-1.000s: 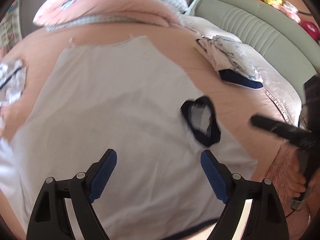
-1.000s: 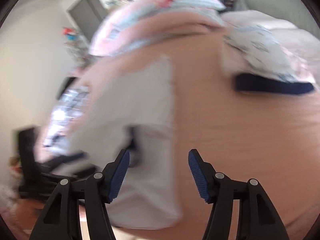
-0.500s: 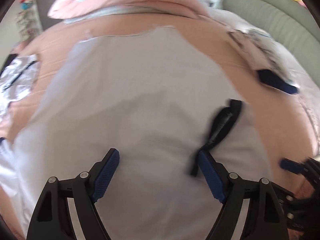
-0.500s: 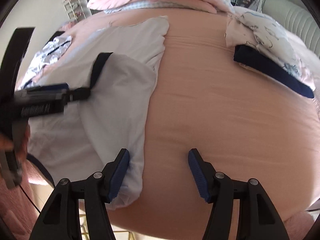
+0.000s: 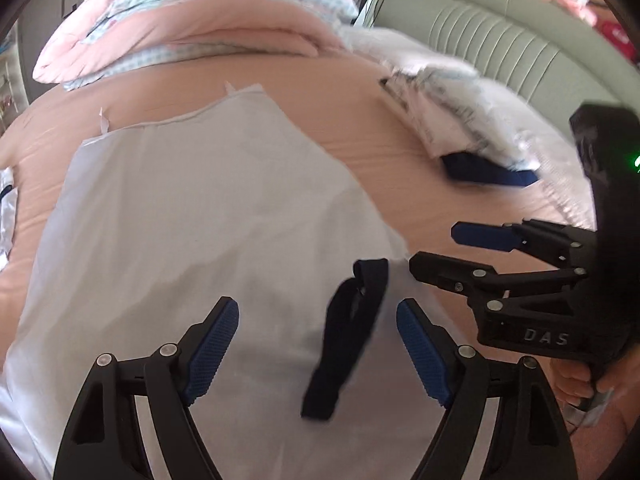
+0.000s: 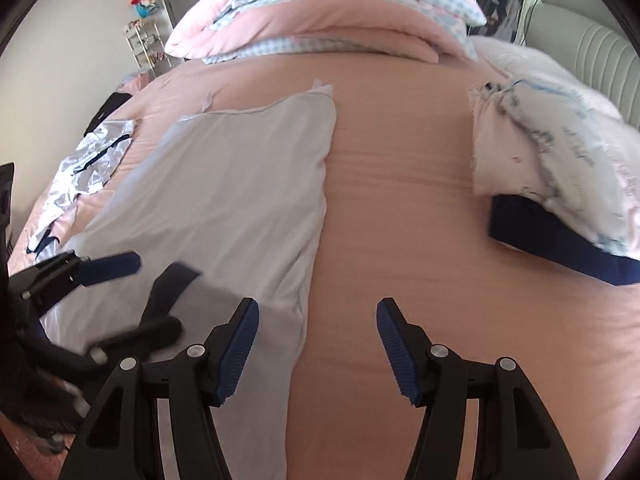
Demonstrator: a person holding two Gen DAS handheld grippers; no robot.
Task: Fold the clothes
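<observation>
A white garment point(image 5: 200, 220) lies spread flat on the pink bed sheet point(image 5: 400, 160). Its sleeve is folded inward, and the navy cuff point(image 5: 352, 332) lies as a long strip on the white cloth. My left gripper point(image 5: 318, 354) hovers open over the near part of the garment, with the cuff between its fingers but not gripped. My right gripper point(image 6: 316, 354) is open and holds nothing, above the garment's right edge point(image 6: 308, 264) and the bare sheet. In the left wrist view the right gripper point(image 5: 452, 252) sits just right of the cuff.
A folded pile of printed white and navy clothes point(image 6: 560, 184) sits at the right of the bed. A shiny white garment point(image 6: 88, 160) lies crumpled at the left edge. A pink and blue quilt point(image 6: 320, 12) is stacked at the far end, beside a grey padded headboard point(image 5: 500, 40).
The navy cuff went from a curled loop to a flat strip on the garment. The right gripper swung right, from over the garment to its edge. Both stayed open.
</observation>
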